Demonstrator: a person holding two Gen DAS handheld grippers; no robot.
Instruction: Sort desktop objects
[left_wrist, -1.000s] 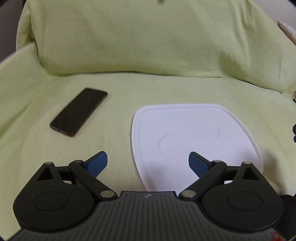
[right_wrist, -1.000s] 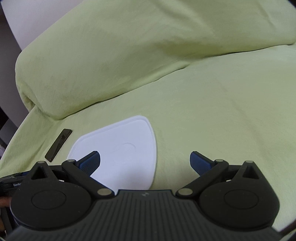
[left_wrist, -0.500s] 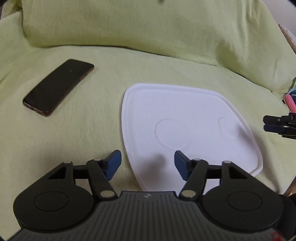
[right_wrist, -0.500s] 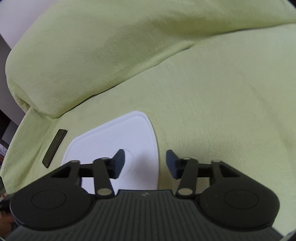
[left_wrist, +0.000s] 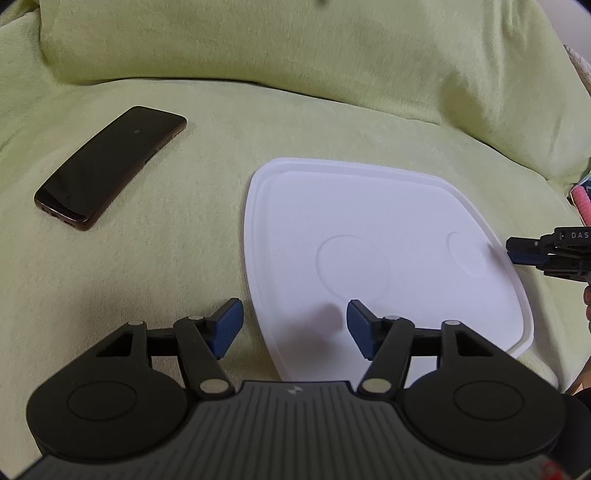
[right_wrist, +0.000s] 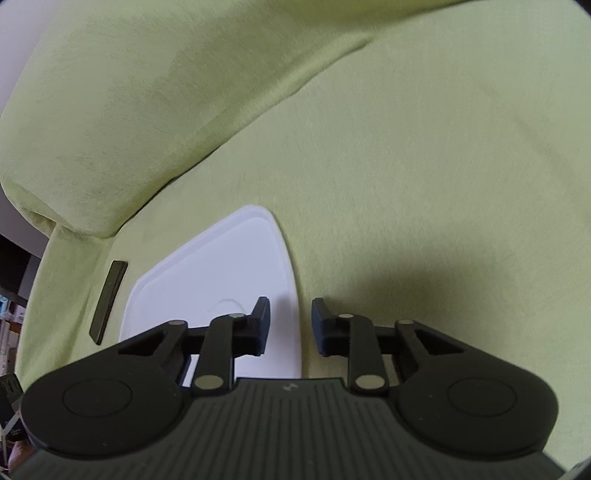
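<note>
A white flat tray (left_wrist: 388, 229) lies on the green sofa seat (left_wrist: 166, 277), and a dark phone (left_wrist: 110, 166) lies face up to its left. My left gripper (left_wrist: 294, 326) is open at a medium gap and straddles the tray's near-left rim, holding nothing. My right gripper (right_wrist: 291, 321) has its jaws drawn close with a small gap left, one finger over the tray (right_wrist: 221, 273) and one over the cushion. Seen from the left wrist, the right gripper (left_wrist: 532, 253) sits at the tray's right rim. The phone (right_wrist: 109, 299) appears edge-on beyond the tray.
The sofa's back cushion (left_wrist: 295, 48) rises behind the tray, and a rolled armrest (right_wrist: 110, 129) stands at the left in the right wrist view. A pink and patterned item (left_wrist: 583, 201) shows at the right edge. Dark furniture (right_wrist: 11, 273) stands past the sofa.
Both grippers have narrowed their jaws, the right one most. Both came lower and closer to the tray, and the right gripper has come into the left wrist view at the tray's right rim.
</note>
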